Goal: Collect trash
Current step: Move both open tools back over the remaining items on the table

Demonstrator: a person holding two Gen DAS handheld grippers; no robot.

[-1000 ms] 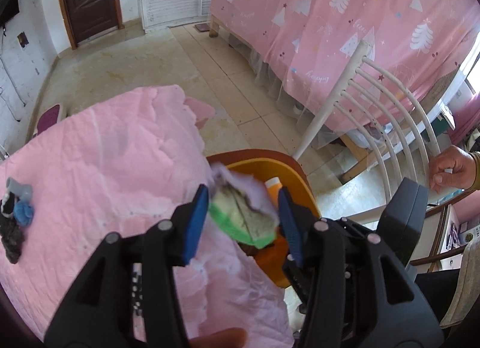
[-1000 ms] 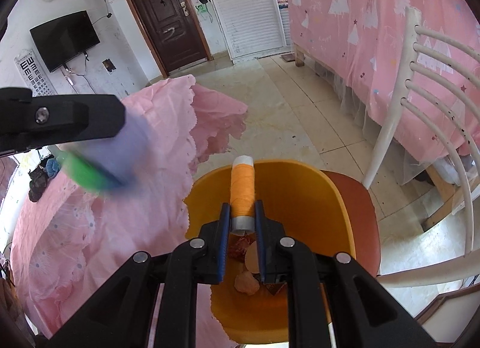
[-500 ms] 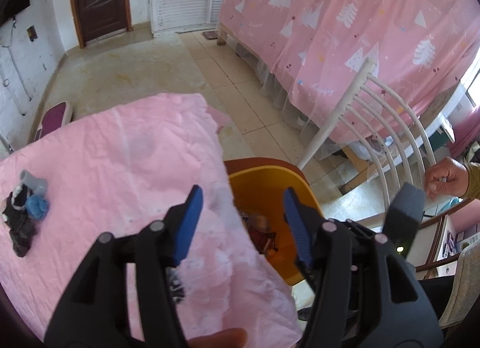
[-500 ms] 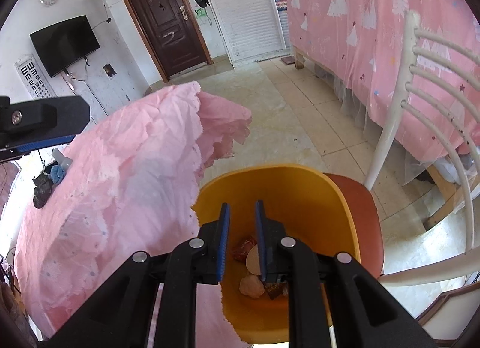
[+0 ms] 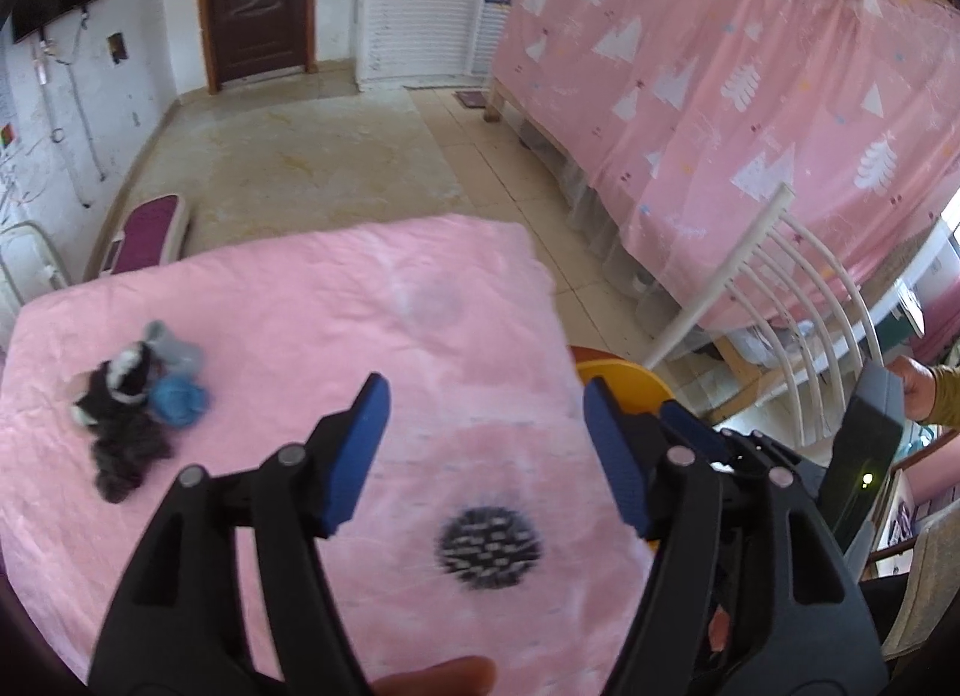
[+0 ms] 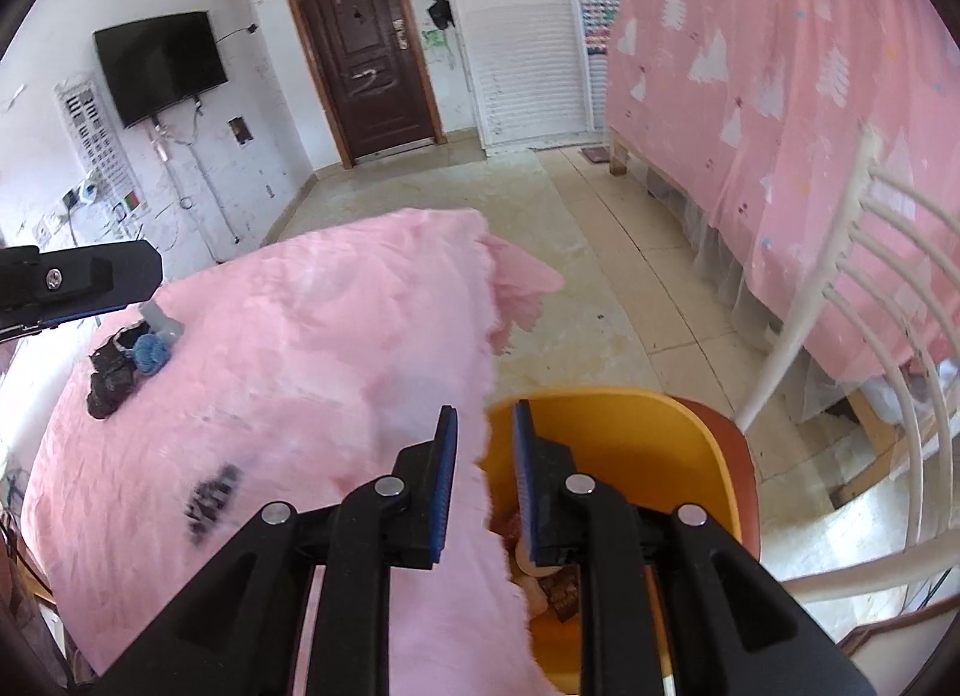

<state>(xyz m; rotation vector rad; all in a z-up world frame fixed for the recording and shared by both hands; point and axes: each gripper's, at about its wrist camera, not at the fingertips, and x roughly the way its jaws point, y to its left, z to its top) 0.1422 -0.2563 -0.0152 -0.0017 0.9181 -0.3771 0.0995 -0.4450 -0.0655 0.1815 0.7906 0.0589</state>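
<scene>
My left gripper (image 5: 483,444) is open and empty above the pink tablecloth (image 5: 300,300). A pile of trash (image 5: 135,426), dark scraps with a blue ball and a grey piece, lies at the table's left; it also shows in the right wrist view (image 6: 129,363). A dark round patch (image 5: 489,540) lies on the cloth below the left gripper. My right gripper (image 6: 483,468) is open and empty over the table's edge and the orange bin (image 6: 648,444), which holds several scraps (image 6: 558,582). The bin's rim (image 5: 624,378) peeks past the table in the left wrist view.
The bin sits on a red-brown seat of a white chair (image 6: 864,288). A bed with a pink patterned cover (image 5: 750,72) stands at the right. A tiled floor (image 5: 312,156) lies beyond the table, with a dark door (image 6: 366,66) at the far wall.
The left gripper let go of the green-and-white trash and the right let go of the orange tube, both into the bin. Both have since swung left toward the table.
</scene>
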